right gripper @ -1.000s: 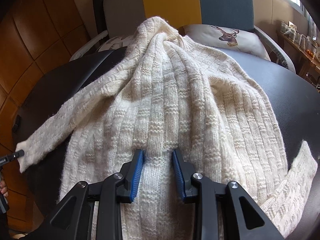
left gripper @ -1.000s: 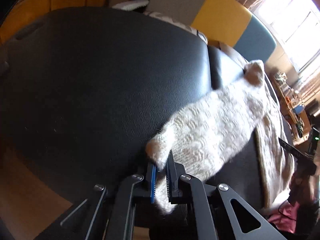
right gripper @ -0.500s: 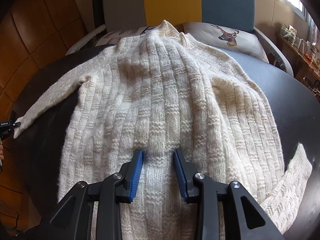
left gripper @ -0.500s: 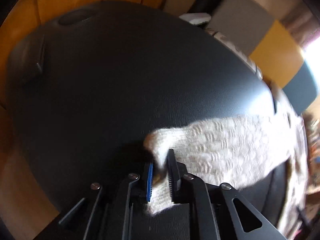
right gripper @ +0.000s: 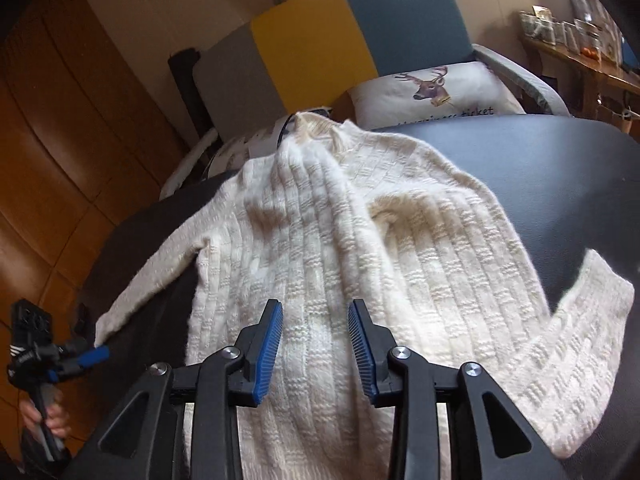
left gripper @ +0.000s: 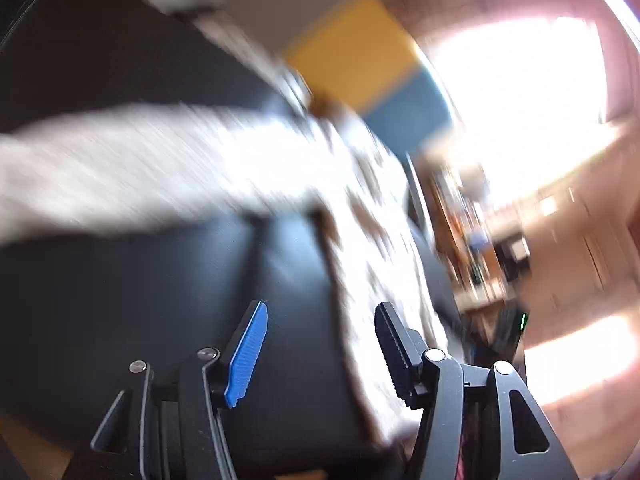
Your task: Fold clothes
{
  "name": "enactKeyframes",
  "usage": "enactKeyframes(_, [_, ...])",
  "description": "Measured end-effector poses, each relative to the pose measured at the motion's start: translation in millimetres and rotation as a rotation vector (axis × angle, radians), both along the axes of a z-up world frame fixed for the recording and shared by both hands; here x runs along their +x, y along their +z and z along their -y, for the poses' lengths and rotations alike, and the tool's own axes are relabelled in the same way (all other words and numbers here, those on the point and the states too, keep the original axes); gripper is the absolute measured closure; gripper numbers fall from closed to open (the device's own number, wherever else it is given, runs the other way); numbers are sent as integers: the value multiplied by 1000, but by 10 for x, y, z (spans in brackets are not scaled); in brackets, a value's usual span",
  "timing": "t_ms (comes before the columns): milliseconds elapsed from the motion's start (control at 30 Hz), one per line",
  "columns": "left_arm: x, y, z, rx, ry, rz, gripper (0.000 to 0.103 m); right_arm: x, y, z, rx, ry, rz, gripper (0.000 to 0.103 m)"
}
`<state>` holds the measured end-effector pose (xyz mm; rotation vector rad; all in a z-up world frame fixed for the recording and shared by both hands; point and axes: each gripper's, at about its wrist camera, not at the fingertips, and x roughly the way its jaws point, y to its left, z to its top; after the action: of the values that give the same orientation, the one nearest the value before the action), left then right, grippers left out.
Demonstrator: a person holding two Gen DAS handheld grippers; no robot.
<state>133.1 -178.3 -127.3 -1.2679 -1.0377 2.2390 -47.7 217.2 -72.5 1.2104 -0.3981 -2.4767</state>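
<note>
A cream knitted sweater (right gripper: 360, 240) lies spread on the black padded table (right gripper: 560, 168), collar at the far side and both sleeves out to the sides. My right gripper (right gripper: 316, 308) hovers over its lower body, jaws open, and no fabric is pinched between the pads. In the blurred left wrist view, my left gripper (left gripper: 320, 308) has its jaws opening with nothing between them. The left sleeve (left gripper: 140, 172) stretches across the table (left gripper: 120, 300) ahead of it. The right wrist view shows the left gripper (right gripper: 94, 354) just off the sleeve cuff (right gripper: 106, 324), carried by a hand (right gripper: 44, 420).
A grey, yellow and blue armchair (right gripper: 340, 40) with a deer cushion (right gripper: 432, 88) stands behind the table. Wooden panelling (right gripper: 60, 140) runs along the left. A shelf with jars (right gripper: 568, 32) sits at the far right, and a bright window (left gripper: 520, 92) beyond.
My left gripper pulled the sleeve cuff out to the left, then let go and swung away. The sweater spread flat. My right gripper rose a little and rolled, its jaws still apart.
</note>
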Motion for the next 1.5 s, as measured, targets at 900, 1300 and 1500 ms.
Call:
enactKeyframes(900, [-913, -630, -838, -31, -8, 275, 97, 221, -526, -734, -41, -163, 96, 68])
enactKeyframes(1300, [-624, -336, 121, -113, 62, 153, 97, -184, -227, -553, 128, -75, 86, 68])
enactKeyframes(1500, [-622, -504, 396, -116, 106, 207, 97, -347, -561, -343, 318, 12, 154, 70])
